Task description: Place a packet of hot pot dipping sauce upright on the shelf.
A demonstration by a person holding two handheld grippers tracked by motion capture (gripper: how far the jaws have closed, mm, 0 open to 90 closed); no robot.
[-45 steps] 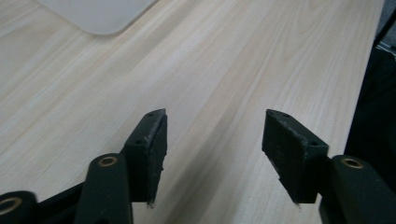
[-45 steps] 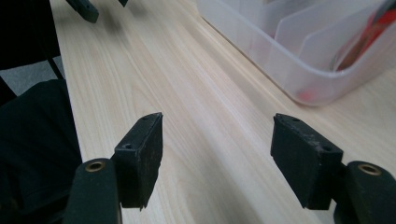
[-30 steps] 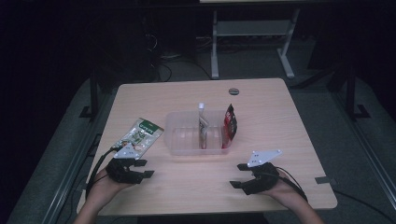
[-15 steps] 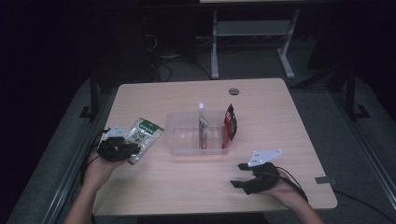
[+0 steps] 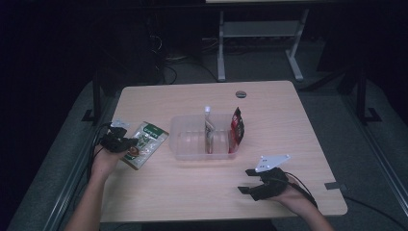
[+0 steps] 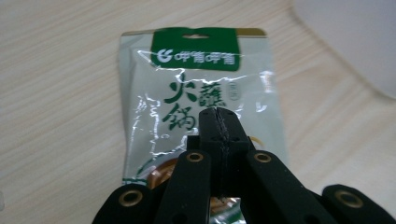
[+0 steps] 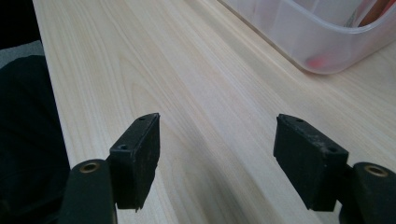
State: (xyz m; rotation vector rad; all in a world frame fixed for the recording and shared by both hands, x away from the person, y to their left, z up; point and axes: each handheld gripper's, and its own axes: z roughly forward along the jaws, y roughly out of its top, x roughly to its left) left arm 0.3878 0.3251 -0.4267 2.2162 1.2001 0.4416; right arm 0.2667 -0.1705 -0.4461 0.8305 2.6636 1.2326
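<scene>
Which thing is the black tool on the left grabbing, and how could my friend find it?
Start at the clear plastic bin in the middle of the wooden table, then look just to its left. Lying flat there is the green-and-silver packet, with the left tool shut on it. Unlike the red pouch in the bin, it has a green band with white lettering.

The sauce packet (image 6: pixel 201 102) carries a green header band with white characters 呷哺呷哺 beside a round logo; below it, large dark green characters read 火锅蘸.
</scene>
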